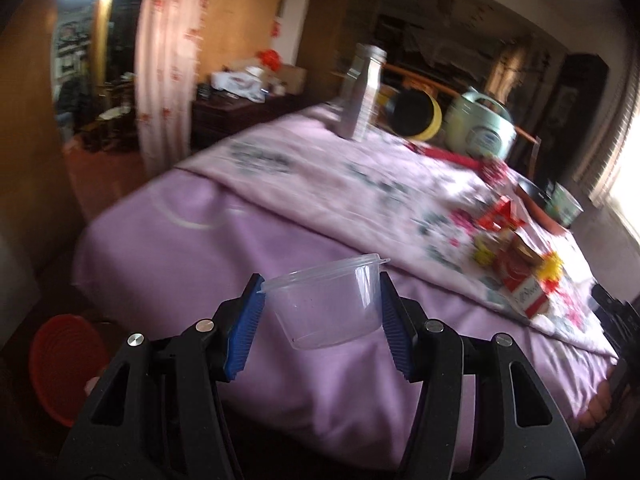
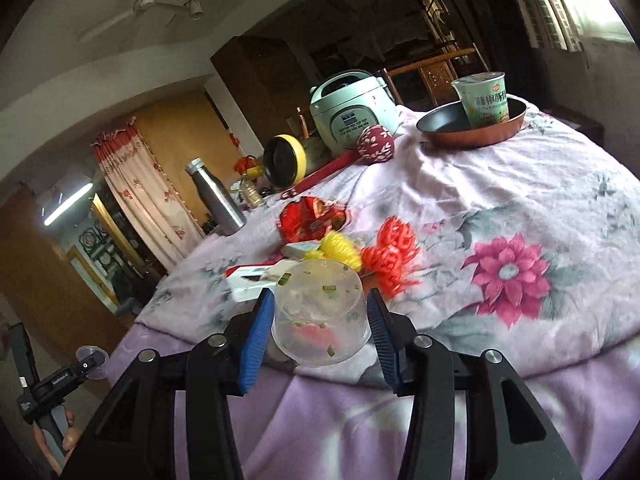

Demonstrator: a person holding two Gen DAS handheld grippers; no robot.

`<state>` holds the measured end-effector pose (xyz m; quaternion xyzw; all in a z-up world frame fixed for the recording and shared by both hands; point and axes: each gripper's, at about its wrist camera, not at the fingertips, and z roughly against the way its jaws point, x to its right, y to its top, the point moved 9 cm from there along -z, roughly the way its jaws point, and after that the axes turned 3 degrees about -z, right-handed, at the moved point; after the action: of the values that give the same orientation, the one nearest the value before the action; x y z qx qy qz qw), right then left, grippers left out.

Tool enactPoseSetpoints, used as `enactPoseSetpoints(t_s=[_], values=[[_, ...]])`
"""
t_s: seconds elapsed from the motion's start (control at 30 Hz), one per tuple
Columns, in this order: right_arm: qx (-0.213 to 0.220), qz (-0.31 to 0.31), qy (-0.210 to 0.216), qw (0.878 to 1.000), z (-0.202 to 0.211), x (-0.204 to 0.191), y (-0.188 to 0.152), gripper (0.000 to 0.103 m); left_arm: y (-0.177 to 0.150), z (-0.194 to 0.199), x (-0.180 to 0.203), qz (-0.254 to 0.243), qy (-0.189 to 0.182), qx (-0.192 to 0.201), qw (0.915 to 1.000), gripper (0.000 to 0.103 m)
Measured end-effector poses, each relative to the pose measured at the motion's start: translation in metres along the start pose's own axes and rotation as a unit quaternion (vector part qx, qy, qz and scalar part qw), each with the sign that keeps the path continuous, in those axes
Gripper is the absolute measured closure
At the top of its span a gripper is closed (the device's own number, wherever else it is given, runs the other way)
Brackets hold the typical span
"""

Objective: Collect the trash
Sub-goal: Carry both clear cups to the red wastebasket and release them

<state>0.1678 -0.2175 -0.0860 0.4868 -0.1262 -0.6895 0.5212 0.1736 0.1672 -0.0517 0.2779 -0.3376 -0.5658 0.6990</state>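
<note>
The left claw (image 1: 322,312) grips a clean clear plastic tub (image 1: 326,304) by its sidewalls above the counter (image 1: 168,264). The right claw (image 2: 318,328) pinches a food-smeared tub (image 2: 318,316), tipped on its side. Both look light, thin and crushable, probably slippery; hold gently across the walls.

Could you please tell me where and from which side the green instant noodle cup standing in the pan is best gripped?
Probably grip the green instant noodle cup across its upper wall, just under the wide rim, coming from above. It stands upright inside the copper-coloured frying pan, whose raised rim blocks a low side approach, and the cup tapers downward.
</note>
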Motion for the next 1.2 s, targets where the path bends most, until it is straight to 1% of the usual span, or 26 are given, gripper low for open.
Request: enactPoseSetpoints(t_s=[0.07,0.17,0.3,0.33,0.43,0.47,0.57,0.67,0.8,0.87,0.9,0.93,1.03,1.1,1.13,1.17,1.2], values=[[0.0,0.006,0.006,1.0,0.006,-0.009,-0.003,0.055,-0.002,0.015,-0.027,0.015,0.023,0.013,0.9995,0.047],[0.0,0.021,0.021,1.0,0.015,-0.032,-0.007,0.055,-0.006,0.03,-0.061,0.038,0.043,0.023,0.9981,0.047],[-0.006,0.044,0.056,0.997,0.027,-0.073,-0.017,0.055,-0.016,0.044,-0.109,0.076,0.068,0.027,0.9944,0.047],[-0.009,0.049,0.064,0.997,0.028,-0.083,-0.02,0.055,-0.021,0.048,-0.126,0.09,0.078,0.028,0.9924,0.047],[-0.022,0.061,0.094,0.993,0.029,-0.115,-0.033,0.055,-0.033,0.057,-0.161,0.119,0.104,0.031,0.987,0.047],[-0.032,0.068,0.109,0.991,0.028,-0.13,-0.04,0.055,-0.038,0.059,-0.171,0.126,0.111,0.03,0.9854,0.047],[-0.057,0.087,0.136,0.985,0.022,-0.163,-0.057,0.055,-0.054,0.063,-0.201,0.14,0.131,0.023,0.9813,0.047],[-0.097,0.112,0.166,0.975,0.011,-0.207,-0.084,0.055,-0.071,0.064,-0.232,0.159,0.154,0.014,0.9752,0.047],[-0.141,0.145,0.192,0.96,-0.001,-0.258,-0.117,0.055,-0.091,0.062,-0.277,0.203,0.167,0.003,0.9647,0.047],[-0.161,0.163,0.204,0.952,-0.007,-0.284,-0.133,0.055,-0.103,0.062,-0.303,0.226,0.187,-0.003,0.9558,0.047],[-0.176,0.174,0.212,0.945,-0.012,-0.302,-0.145,0.055,-0.11,0.061,-0.315,0.236,0.195,-0.008,0.9519,0.047],[-0.184,0.179,0.216,0.942,-0.013,-0.312,-0.152,0.055,-0.115,0.059,-0.324,0.244,0.197,-0.014,0.9494,0.047],[-0.224,0.203,0.234,0.924,-0.026,-0.353,-0.183,0.055,-0.135,0.048,-0.347,0.27,0.2,-0.046,0.9407,0.046],[-0.248,0.223,0.242,0.911,-0.035,-0.379,-0.206,0.055,-0.147,0.044,-0.36,0.291,0.201,-0.063,0.9333,0.039],[-0.257,0.233,0.245,0.905,-0.038,-0.391,-0.216,0.055,-0.152,0.043,-0.367,0.301,0.2,-0.072,0.9295,0.03],[-0.267,0.243,0.249,0.899,-0.042,-0.404,-0.228,0.055,-0.155,0.044,-0.372,0.308,0.199,-0.075,0.9274,0.027],[-0.273,0.25,0.253,0.894,-0.043,-0.413,-0.237,0.055,-0.158,0.048,-0.378,0.316,0.201,-0.074,0.9243,0.027]])
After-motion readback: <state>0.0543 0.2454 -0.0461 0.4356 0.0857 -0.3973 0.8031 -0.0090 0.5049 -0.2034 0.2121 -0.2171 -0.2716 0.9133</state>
